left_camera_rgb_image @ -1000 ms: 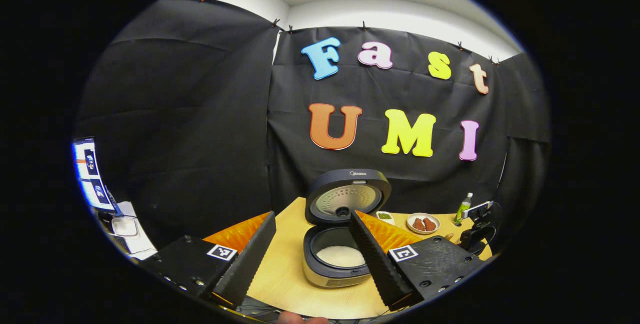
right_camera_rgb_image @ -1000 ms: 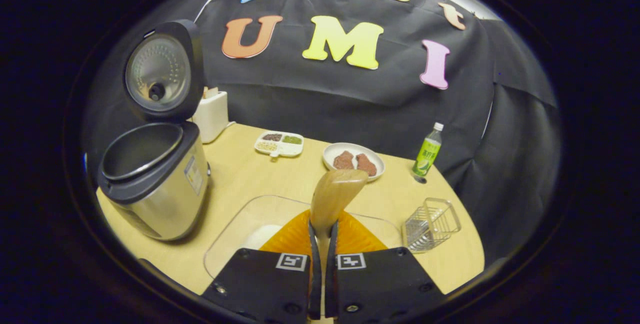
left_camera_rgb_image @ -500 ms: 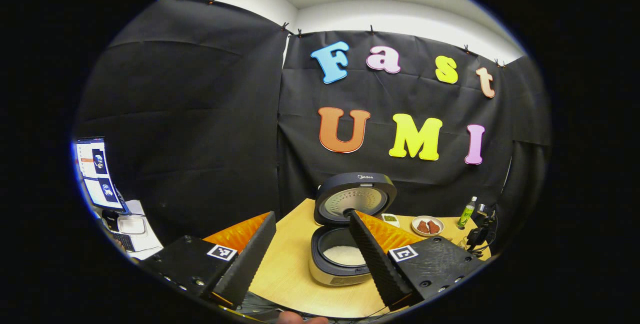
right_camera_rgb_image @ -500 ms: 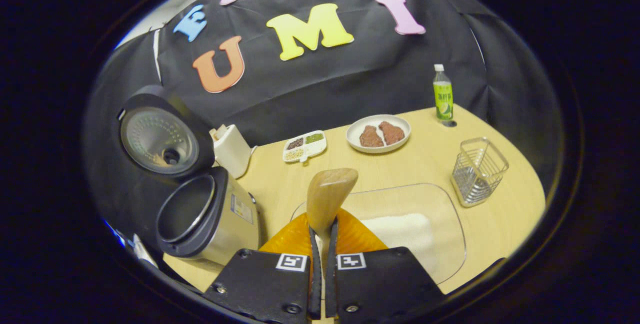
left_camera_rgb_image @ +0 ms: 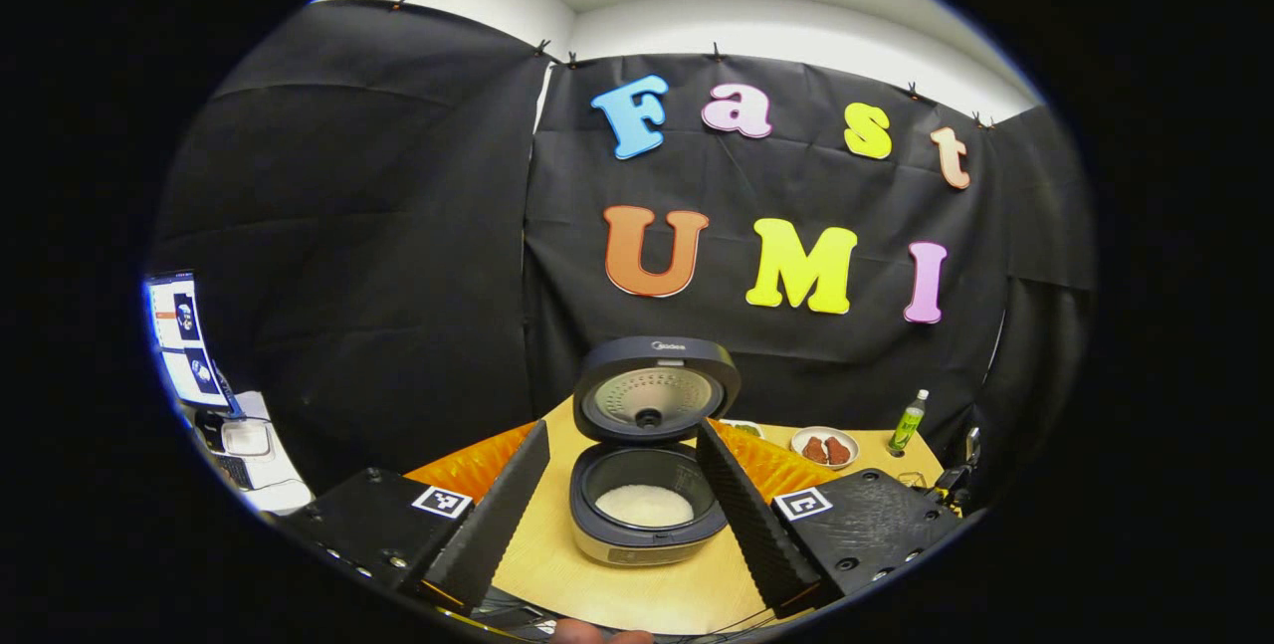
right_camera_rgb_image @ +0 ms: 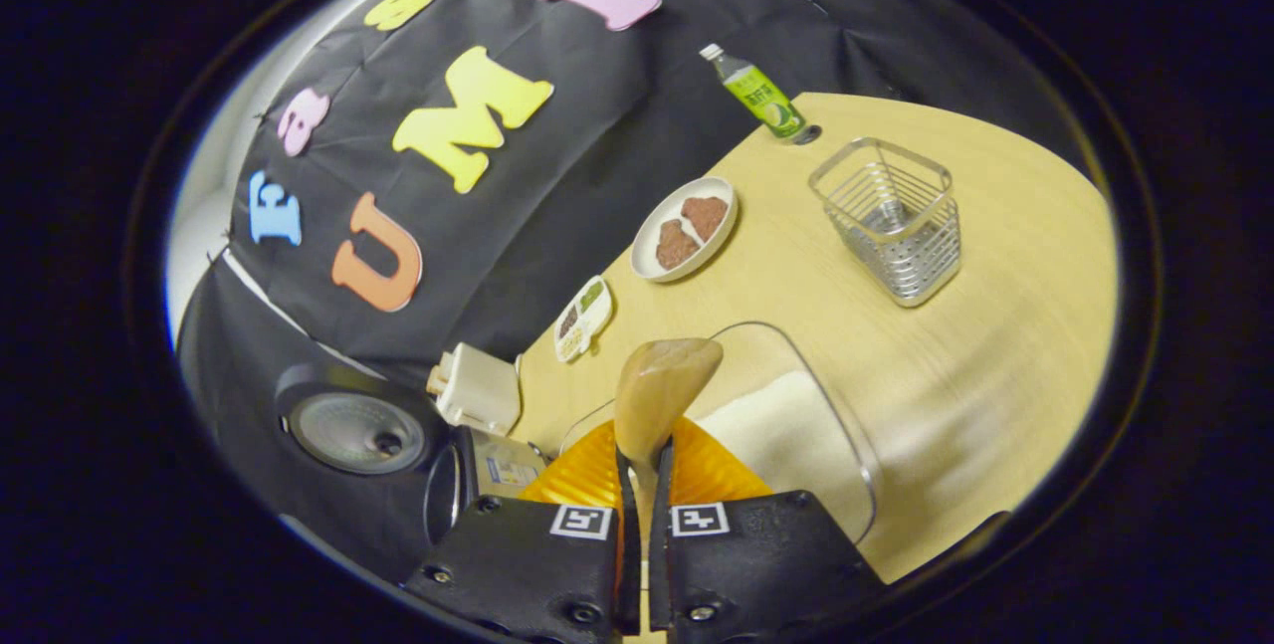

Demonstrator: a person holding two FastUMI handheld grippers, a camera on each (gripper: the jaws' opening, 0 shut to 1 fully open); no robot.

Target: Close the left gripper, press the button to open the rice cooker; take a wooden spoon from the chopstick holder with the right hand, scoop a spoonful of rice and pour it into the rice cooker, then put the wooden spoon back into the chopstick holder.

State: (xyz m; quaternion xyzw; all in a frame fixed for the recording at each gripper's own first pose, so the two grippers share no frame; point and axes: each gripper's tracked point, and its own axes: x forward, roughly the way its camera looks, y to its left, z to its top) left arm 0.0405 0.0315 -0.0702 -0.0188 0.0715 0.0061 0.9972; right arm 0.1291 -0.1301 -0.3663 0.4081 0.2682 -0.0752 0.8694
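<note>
The table [right_camera_rgb_image: 955,256] runs across the right half of the right gripper view, tilted in the frame. The rice cooker [left_camera_rgb_image: 647,505] stands at lower centre of the left gripper view with its lid [left_camera_rgb_image: 655,395] swung upright and a layer of white rice [left_camera_rgb_image: 644,505] in the pot; in the right gripper view it sits at the lower left edge. A clear tray [right_camera_rgb_image: 796,425] holding white rice lies at lower centre of the right gripper view, just beyond the fingers. The wire chopstick holder [right_camera_rgb_image: 891,216] stands at upper right, well apart from the tray. A plate [right_camera_rgb_image: 687,226] with two brown pieces lies left of the holder, a green bottle [right_camera_rgb_image: 761,97] above it near the wall, and a small divided dish [right_camera_rgb_image: 582,318] lower left of the plate.

The left gripper [left_camera_rgb_image: 622,495] has its fingers spread wide, framing the cooker and touching nothing. The right gripper [right_camera_rgb_image: 642,535] has its fingers pressed on the handle of the wooden spoon [right_camera_rgb_image: 662,390], whose bowl points up over the tray's near edge.
</note>
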